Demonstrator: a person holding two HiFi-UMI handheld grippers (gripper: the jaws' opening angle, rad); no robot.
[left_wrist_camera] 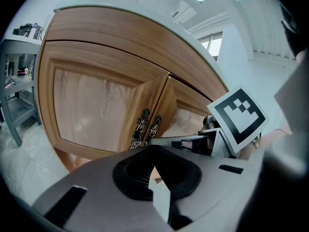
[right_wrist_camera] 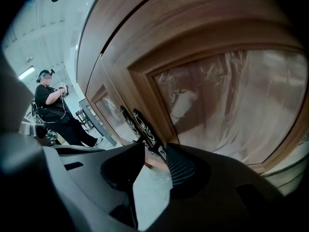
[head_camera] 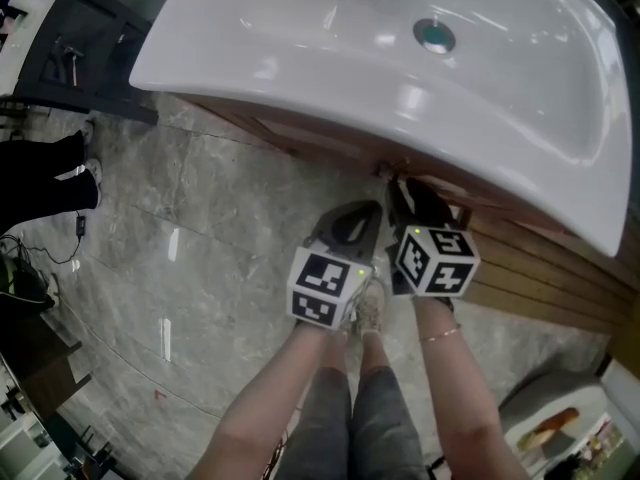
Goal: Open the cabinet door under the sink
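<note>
- Head view: white sink point(head_camera: 300, 38) above, the wooden cabinet point(head_camera: 520, 263) tucked under its rim. Both grippers point at the cabinet front over a grey stone floor point(head_camera: 200, 268). The right gripper point(head_camera: 402, 186) is close under the sink edge. The left gripper point(head_camera: 362, 216) is just beside it and a little further back.
- Left gripper view: jaws pressed together, nothing between them. Two panelled cabinet doors ahead; a pair of dark ornate handles point(left_wrist_camera: 146, 128) sits where they meet.
- Right gripper view: jaws wide apart, gripping nothing. The right-hand cabinet door point(right_wrist_camera: 227, 100) fills the frame. The lower end of the handles lies at the mouth of the gap, pads clear of it. A person point(right_wrist_camera: 50, 103) in black stands far off.
</note>
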